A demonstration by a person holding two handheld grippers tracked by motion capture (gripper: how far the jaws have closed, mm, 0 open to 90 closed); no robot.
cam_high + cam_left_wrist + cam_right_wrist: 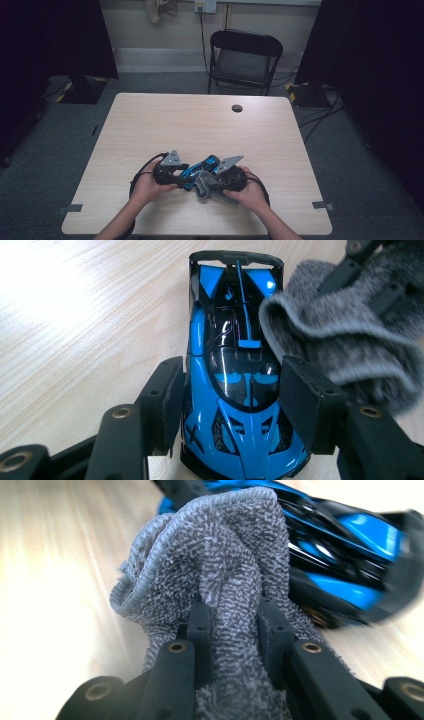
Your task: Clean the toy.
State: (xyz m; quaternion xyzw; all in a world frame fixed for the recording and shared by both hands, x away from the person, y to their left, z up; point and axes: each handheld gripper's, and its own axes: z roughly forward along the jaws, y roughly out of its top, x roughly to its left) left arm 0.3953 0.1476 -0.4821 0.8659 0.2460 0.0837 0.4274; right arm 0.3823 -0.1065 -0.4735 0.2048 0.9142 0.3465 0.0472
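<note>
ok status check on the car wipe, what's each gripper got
Left gripper clamped on blue toy car, on the table. Right gripper shut on grey cloth, against the car's side. Nothing in the way.

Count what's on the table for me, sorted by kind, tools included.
Toy car: 1
Grey cloth: 1
Tools: 2, the left tool shut on the car, the right tool shut on the cloth
Total: 4

Dim room, glare on table (upper left); car perhaps motion-blurred.
</note>
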